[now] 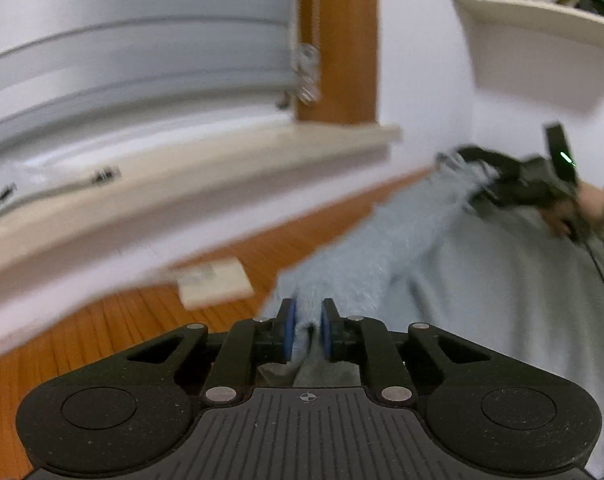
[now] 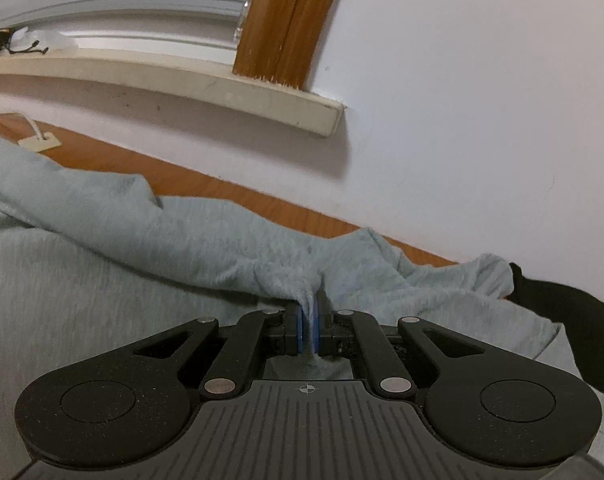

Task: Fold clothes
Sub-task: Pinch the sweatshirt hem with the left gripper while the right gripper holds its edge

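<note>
Left wrist view: the left gripper (image 1: 307, 330) has its blue pads pinched onto a bunched edge of a pale grey-blue sweatshirt (image 1: 482, 280), fleecy side out, which spreads toward 2 o'clock over the wooden table (image 1: 114, 312). At 2 o'clock the right gripper (image 1: 478, 184), held in a hand (image 1: 590, 204), clamps another part of the same edge, so the cloth stretches between the two. In the right wrist view the right gripper (image 2: 310, 330) is nearly shut on a thin pleat of fabric, with the sweatshirt (image 2: 102, 272) filling the frame from 9 to 3 o'clock and a black cloth (image 2: 574, 312) at 3 o'clock, its kind unclear.

The sweatshirt looks soft, limp and fairly thick; it should sag and crease wherever unsupported, though the fleece likely grips the pads well. Seams, hems or corners would give the surest hold, two points kept well apart so the edge stays taut. A small cream plate (image 1: 216, 284) lies at 10 o'clock, below the window sill (image 1: 222, 160).
</note>
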Demonstrator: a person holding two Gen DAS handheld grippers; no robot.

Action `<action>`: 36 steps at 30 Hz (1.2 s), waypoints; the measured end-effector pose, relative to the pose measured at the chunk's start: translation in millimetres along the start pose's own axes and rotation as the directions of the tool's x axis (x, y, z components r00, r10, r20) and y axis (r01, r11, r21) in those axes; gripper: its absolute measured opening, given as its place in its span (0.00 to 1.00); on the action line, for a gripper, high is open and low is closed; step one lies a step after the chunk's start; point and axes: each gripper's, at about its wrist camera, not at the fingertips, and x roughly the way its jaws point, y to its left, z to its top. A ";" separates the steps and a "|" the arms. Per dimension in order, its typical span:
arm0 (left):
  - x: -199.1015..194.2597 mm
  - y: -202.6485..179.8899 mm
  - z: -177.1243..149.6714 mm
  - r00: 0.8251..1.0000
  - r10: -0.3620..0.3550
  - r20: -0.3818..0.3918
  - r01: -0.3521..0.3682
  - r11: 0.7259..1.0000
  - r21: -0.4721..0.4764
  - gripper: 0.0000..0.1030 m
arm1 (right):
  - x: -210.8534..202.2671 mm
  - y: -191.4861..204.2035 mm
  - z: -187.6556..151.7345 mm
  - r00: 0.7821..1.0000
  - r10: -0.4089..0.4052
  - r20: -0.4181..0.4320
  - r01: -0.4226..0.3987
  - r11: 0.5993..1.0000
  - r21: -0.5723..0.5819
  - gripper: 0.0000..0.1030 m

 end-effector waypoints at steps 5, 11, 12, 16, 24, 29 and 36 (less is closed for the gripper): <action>-16.8 -21.8 -17.3 0.999 0.005 -0.047 -0.004 0.999 0.032 0.37 | 3.3 -0.2 -2.0 1.000 0.000 -0.017 0.000 1.000 0.000 0.05; -24.8 -17.7 -8.8 0.999 0.039 -0.030 -0.039 0.999 0.021 0.56 | 3.1 1.5 -2.4 1.000 -0.011 -0.020 0.010 1.000 -0.020 0.06; -24.0 -16.0 -7.3 0.999 0.044 -0.026 -0.043 0.999 0.022 0.57 | 3.1 1.8 -2.3 1.000 -0.012 -0.020 0.012 1.000 -0.023 0.06; -8.4 -0.5 0.1 0.997 0.071 -0.034 -0.072 0.997 -0.026 0.59 | 3.3 3.3 -2.2 1.000 -0.018 -0.022 0.017 0.999 -0.032 0.06; 18.4 22.4 -12.0 0.990 0.010 -0.139 -0.040 0.977 -0.212 0.56 | 2.6 7.2 -2.1 0.999 -0.032 -0.019 0.031 0.998 -0.057 0.06; 15.5 18.6 -11.7 0.996 -0.009 -0.087 -0.012 0.972 -0.234 0.50 | 1.1 4.9 -2.1 1.000 -0.025 -0.013 0.024 0.999 -0.045 0.06; 5.6 16.3 -4.6 0.999 -0.044 0.028 0.050 0.971 -0.233 0.31 | -0.6 2.3 -1.3 1.000 -0.025 0.000 0.025 0.999 -0.037 0.06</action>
